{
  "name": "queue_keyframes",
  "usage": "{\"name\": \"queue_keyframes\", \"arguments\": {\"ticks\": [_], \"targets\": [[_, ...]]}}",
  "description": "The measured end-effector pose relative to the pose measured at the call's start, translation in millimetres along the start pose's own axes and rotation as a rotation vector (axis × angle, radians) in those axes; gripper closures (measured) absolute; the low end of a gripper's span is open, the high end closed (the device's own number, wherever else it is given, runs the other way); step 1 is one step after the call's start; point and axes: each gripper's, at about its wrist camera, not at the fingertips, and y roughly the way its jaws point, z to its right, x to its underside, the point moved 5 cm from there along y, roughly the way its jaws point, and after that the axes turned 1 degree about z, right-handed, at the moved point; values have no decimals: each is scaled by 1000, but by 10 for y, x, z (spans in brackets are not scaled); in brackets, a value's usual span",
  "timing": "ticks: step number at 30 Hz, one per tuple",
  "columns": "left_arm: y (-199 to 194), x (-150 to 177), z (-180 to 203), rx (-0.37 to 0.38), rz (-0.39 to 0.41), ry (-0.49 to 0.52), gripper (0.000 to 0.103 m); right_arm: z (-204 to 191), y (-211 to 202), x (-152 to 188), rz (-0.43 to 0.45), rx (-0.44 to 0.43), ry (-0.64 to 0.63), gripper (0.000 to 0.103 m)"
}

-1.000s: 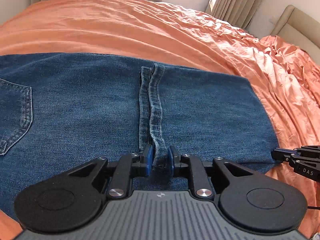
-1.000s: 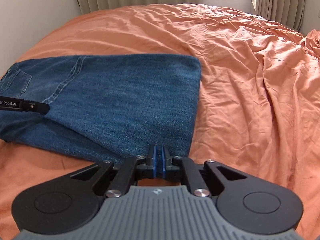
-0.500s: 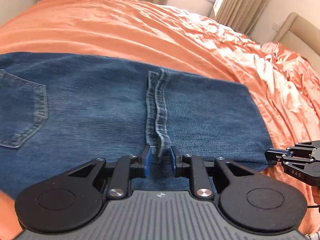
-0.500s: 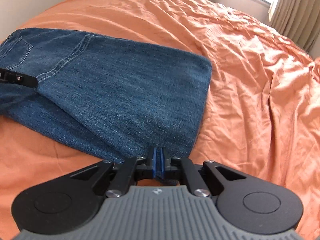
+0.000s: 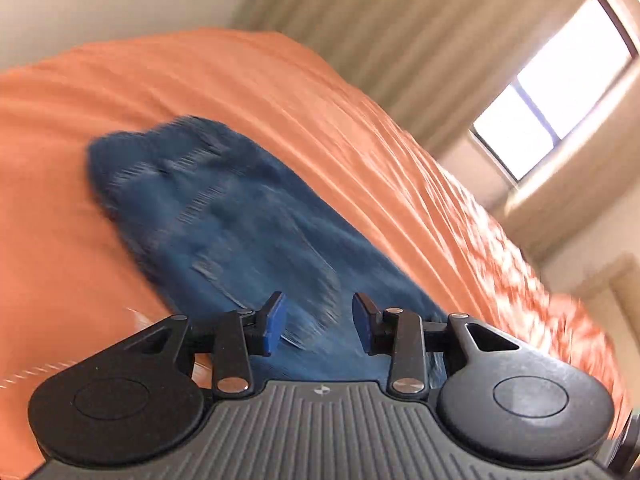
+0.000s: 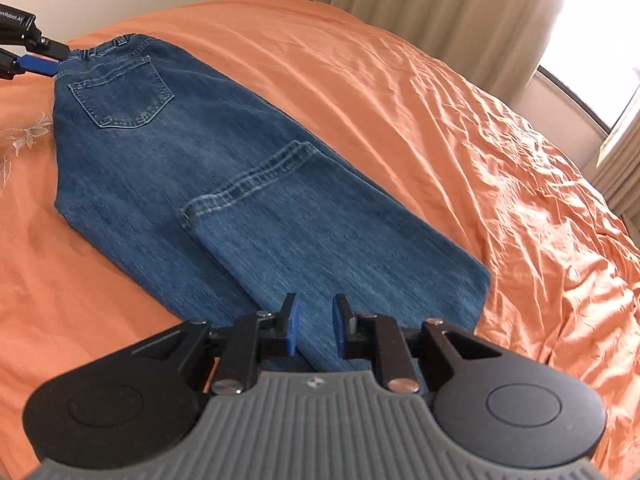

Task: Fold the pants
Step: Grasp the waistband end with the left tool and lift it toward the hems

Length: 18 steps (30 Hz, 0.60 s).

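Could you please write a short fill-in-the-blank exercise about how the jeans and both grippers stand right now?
1. The jeans lie on an ____ bedspread.
2. The right gripper has its jaws ____.
3. The back pocket faces ____.
4. The left gripper holds ____.

Missing words: orange; open; up; nothing

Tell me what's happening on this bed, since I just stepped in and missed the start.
A person with a handheld gripper in each hand is folding blue jeans on an orange bedspread. The legs are folded up, their hems lying across the middle of the pants. Both grippers are open and hold nothing: the right gripper hovers by the folded end, and the left gripper is near the waistband. The left view is motion-blurred.
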Motion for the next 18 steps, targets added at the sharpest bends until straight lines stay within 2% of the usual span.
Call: {"name": "queue_keyframes", "arguments": {"ticks": [6, 11, 14, 18], "targets": [[-81, -276, -930, -15, 85, -246, 55, -265, 333, -298, -26, -22, -22, 88], [169, -316, -1450, 61, 113, -444, 51, -334, 593, -534, -9, -49, -10, 88], [378, -368, -1582, 95, 121, -501, 50, -351, 771, -683, -9, -59, -13, 88], [686, -432, -1666, 96, 117, -528, 49, -376, 996, -811, -33, -51, -32, 88]]}}
